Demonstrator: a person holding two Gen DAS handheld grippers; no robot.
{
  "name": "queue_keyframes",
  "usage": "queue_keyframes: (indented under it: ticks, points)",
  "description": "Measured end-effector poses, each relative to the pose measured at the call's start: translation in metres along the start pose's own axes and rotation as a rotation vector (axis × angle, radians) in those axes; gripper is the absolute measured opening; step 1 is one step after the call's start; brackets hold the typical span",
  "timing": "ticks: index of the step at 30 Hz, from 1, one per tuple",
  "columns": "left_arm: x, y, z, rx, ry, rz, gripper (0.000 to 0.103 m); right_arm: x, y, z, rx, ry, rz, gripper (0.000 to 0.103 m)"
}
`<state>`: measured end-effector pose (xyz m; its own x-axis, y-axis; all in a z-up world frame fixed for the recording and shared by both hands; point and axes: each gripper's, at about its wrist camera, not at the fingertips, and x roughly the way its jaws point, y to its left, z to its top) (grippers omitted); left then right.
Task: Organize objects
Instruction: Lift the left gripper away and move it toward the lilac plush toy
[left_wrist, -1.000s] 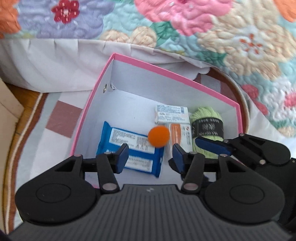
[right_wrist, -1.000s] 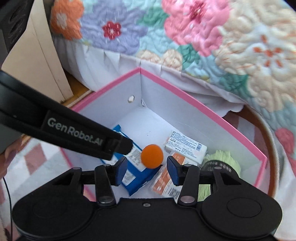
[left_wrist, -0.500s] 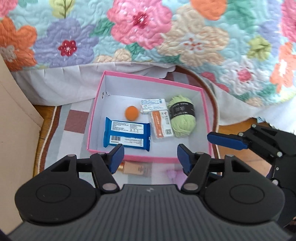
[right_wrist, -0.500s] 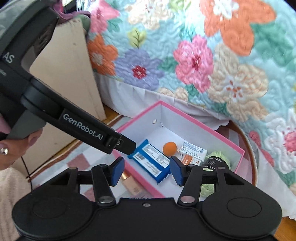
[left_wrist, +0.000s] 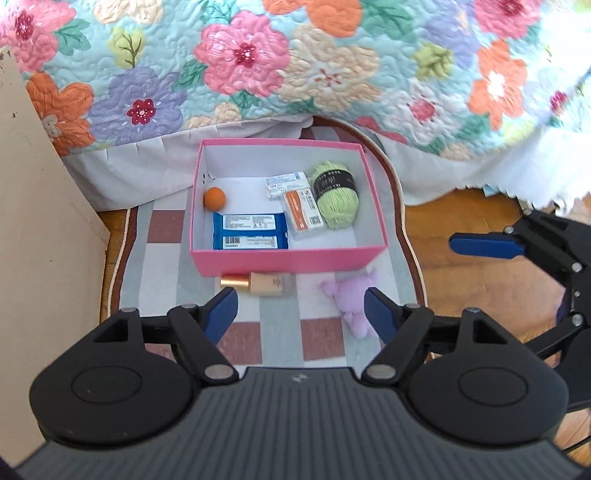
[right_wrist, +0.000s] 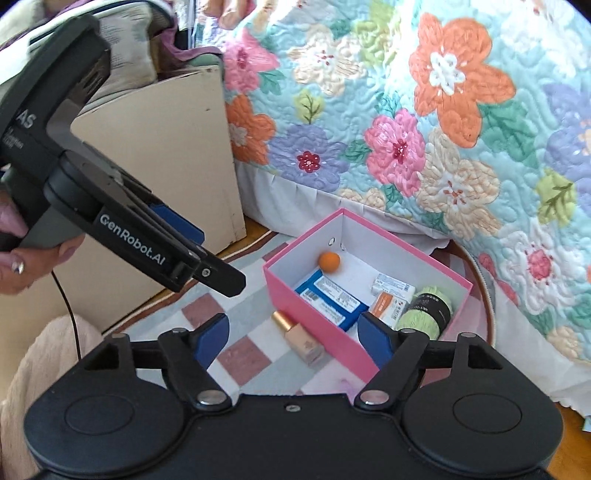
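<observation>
A pink box (left_wrist: 288, 258) (right_wrist: 314, 310) stands on a checked rug. Inside it lie an orange ball (left_wrist: 214, 198) (right_wrist: 329, 261), a blue packet (left_wrist: 249, 236) (right_wrist: 330, 298), a white carton (left_wrist: 286, 183), an orange-and-white carton (left_wrist: 302, 212) and a green yarn ball (left_wrist: 335, 194) (right_wrist: 424, 314). On the rug in front of the box lie a foundation bottle (left_wrist: 258, 283) (right_wrist: 298, 340) and a purple plush toy (left_wrist: 351, 297). My left gripper (left_wrist: 301, 310) hangs above the rug near the bottle, jaws opening, nothing between them. My right gripper (right_wrist: 291, 334) is also high, jaws opening and empty.
A floral quilt (left_wrist: 295, 66) with a white skirt hangs behind the box. A beige cabinet (left_wrist: 33, 221) (right_wrist: 155, 166) stands on the left. Bare wooden floor (left_wrist: 480, 288) lies right of the rug. A hand (right_wrist: 14, 258) holds the left gripper's handle.
Both grippers have pulled back and up from inside the box and opened wider. The orange ball has gone from between the fingers to the box's left rear corner.
</observation>
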<state>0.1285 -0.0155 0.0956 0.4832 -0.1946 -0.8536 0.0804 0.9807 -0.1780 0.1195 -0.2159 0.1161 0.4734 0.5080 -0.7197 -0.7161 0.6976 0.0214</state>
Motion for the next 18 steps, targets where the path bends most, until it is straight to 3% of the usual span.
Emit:
queue_keyframes:
  ticks: [2, 8, 18]
  points:
    - [-0.005, -0.006, -0.009, 0.018, -0.004, 0.018, 0.080, -0.010, 0.008, -0.008, -0.011, 0.000, -0.008, 0.089]
    - [-0.010, -0.023, -0.031, 0.080, 0.008, 0.030, 0.086, -0.030, 0.022, -0.029, -0.036, 0.016, -0.036, 0.090]
    - [0.013, -0.037, -0.061, 0.108, 0.068, 0.019, 0.092, -0.023, 0.016, -0.061, 0.003, 0.066, -0.025, 0.090]
